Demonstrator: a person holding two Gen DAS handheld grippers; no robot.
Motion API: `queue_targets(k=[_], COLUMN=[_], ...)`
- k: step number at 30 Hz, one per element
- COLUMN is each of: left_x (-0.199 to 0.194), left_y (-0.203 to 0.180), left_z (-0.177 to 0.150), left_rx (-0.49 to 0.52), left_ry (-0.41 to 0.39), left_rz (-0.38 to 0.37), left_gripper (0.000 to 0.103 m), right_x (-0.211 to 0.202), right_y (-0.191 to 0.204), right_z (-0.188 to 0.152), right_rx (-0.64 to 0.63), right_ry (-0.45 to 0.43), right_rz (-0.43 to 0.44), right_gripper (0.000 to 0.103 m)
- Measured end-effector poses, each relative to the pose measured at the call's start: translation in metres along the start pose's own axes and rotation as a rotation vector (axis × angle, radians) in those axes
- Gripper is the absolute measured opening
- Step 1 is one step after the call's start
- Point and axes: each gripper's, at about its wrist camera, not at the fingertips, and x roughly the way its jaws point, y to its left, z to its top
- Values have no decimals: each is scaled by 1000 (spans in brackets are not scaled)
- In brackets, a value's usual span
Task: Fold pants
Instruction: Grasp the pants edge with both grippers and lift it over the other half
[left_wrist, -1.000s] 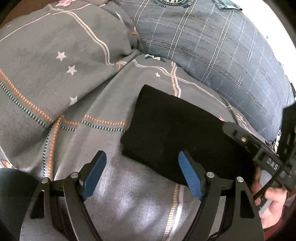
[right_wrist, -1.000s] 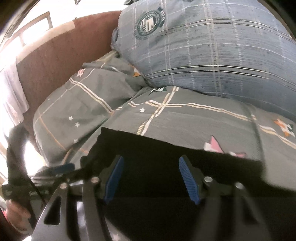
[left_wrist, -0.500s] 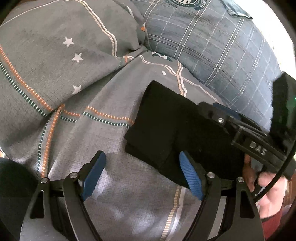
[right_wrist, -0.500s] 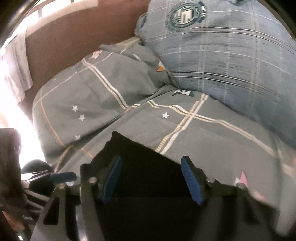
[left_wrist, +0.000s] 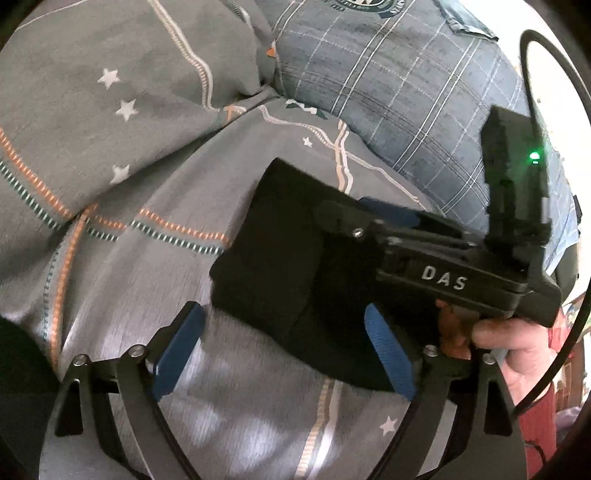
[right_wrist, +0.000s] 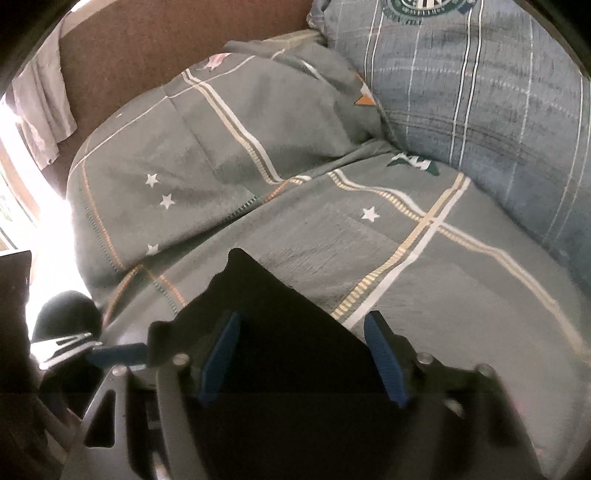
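The black pants (left_wrist: 273, 258) lie folded into a thick rectangle on the grey bedspread (left_wrist: 147, 206). My left gripper (left_wrist: 284, 350) is open and hovers over the near left edge of the pants, holding nothing. In the left wrist view the right gripper's black body marked DAS (left_wrist: 443, 273) reaches over the top of the pants from the right. In the right wrist view my right gripper (right_wrist: 303, 350) is open, with the folded pants (right_wrist: 280, 332) filling the space between and below its blue fingers.
A blue plaid pillow (left_wrist: 399, 81) lies behind the pants. A grey pillow with stars (left_wrist: 110, 92) bulges at the left. A brown headboard (right_wrist: 147, 48) stands at the back. The person's hand (left_wrist: 509, 339) holds the right gripper.
The right gripper has swung leftward over the pants and now covers their right half in the left wrist view. The left gripper has stayed open and drifted slightly.
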Motion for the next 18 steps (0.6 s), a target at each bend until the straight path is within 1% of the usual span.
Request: queue_targets(k=[1,2,3,4,5,6,7,9,11,13,15,17,18], left_x=[0,0,-1,-3,-6,-11,-18,-37,-58,-78,-92,-95,-93], left_y=[1,2,3,4,5,4,0,-20,-43,-71,-105,-137,-157], left_z=[1,2,2,4,6,8,9,11,12,12,7,0,-6], left_rx=[3,3,5,11,15,17,32,112,187,262,350,430,477], left_ry=[-11,-25,-37,-44,-50,-59,-78,-132,-183,-226,-249,-250,-235], left_rz=[-9,-16,-1,4,-12,-39,-56,-69,-108,-174,-253,-329,-368], left_gripper=[88,76,49,37,28,22,20,18,16,15,13,11,11], right_x=[2,4,4,2,-1,-10,-16,-37,-69,-102,-139,-181,-195], right_y=[-2,-3,-3,-1,0,0,0,-2,-9,-22,-44,-59,-66], right_z=[-1,-2,-2,-2,-2,-2,-1,-2,-4,-10,-24,-43,-52], right_rx=[15,25,26,21,16,21,32,53,80,112,152,207,230], right_ry=[1,3,-1,-11,-21,-44,-67,-126,-204,-275,-354,-427,-450], right_rz=[11,19,24,23,22,31,41,55,61,64,67,56,37], right_gripper=[67,54,46,42,31,22,18,14,12,11,11,10,9])
